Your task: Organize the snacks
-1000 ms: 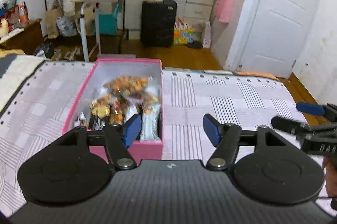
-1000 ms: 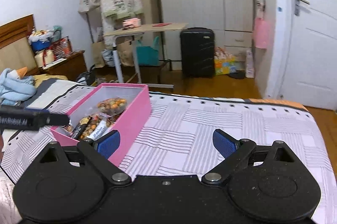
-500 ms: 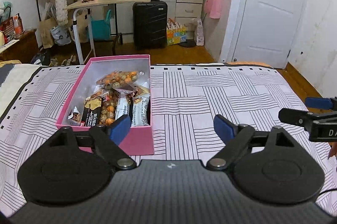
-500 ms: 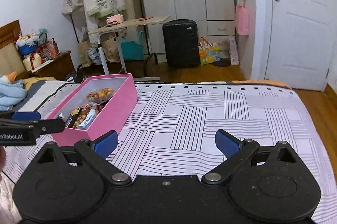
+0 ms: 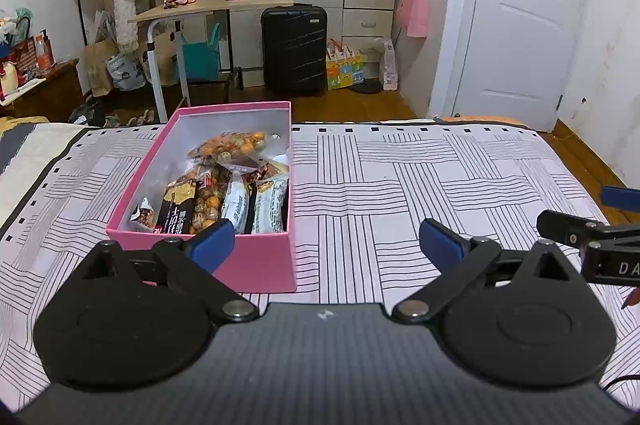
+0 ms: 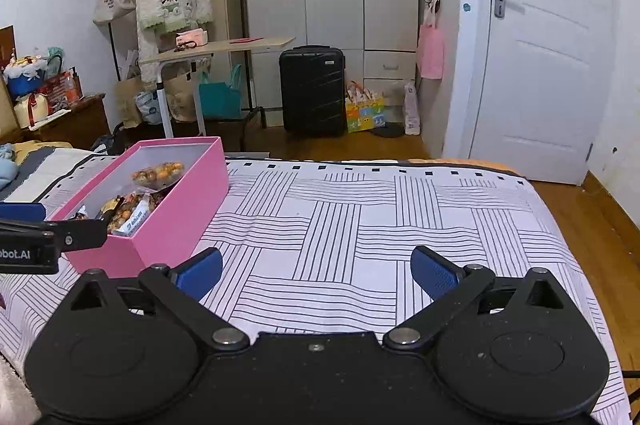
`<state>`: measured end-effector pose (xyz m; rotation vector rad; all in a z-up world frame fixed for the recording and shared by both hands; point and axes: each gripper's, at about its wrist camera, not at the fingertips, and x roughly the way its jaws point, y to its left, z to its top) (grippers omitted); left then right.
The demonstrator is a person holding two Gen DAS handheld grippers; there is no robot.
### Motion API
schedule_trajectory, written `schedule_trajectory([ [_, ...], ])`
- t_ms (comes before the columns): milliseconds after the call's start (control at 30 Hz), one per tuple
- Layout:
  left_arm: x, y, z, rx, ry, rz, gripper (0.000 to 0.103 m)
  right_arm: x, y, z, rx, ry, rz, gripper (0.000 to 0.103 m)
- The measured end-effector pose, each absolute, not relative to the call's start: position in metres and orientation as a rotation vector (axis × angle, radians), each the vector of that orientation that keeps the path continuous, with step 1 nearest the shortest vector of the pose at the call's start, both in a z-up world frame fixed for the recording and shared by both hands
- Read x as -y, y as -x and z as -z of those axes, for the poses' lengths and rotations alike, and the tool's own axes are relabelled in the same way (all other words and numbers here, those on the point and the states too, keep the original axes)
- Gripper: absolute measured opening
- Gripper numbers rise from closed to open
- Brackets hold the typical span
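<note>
Just ahead of the left gripper (image 5: pixel 326 243), whose jaws have just been opening and now stand wide with nothing between them, the pink box (image 5: pixel 224 267) lies on the striped bedspread (image 5: pixel 400 185), its long axis running away from the claw. The snack packets (image 5: pixel 236 181) inside look light, crinkly, slippery and crushable, so pinch one by a sealed end. The right gripper (image 6: pixel 316 275) gapes empty, the box ahead-left.

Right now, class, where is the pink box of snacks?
The pink box sits on the striped bedcover, left of centre in the left wrist view, just ahead of the left gripper, snack packets inside.
</note>
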<state>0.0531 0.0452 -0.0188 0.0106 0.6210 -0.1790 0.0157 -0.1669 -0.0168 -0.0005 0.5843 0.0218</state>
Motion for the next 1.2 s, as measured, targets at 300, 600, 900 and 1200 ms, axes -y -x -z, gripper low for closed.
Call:
schedule_trajectory([
  [300, -0.046, -0.050, 0.020, -0.619, -0.027, 0.167, 0.100, 0.167, -0.014, 0.022, -0.588, -0.029, -0.004, 0.102],
  [600, -0.045, -0.050, 0.028, -0.629, -0.039, 0.168, 0.100, 0.166, -0.016, 0.023, -0.606, -0.017, 0.001, 0.102],
  [900, -0.045, -0.048, 0.029, -0.600, -0.057, 0.152, 0.100, 0.164, -0.017, 0.024, -0.602, -0.010, 0.001, 0.102],
  [1200, -0.046, -0.049, 0.030, -0.596, -0.060, 0.122, 0.100, 0.165, -0.018, 0.027, -0.606, -0.006, 0.018, 0.102],
])
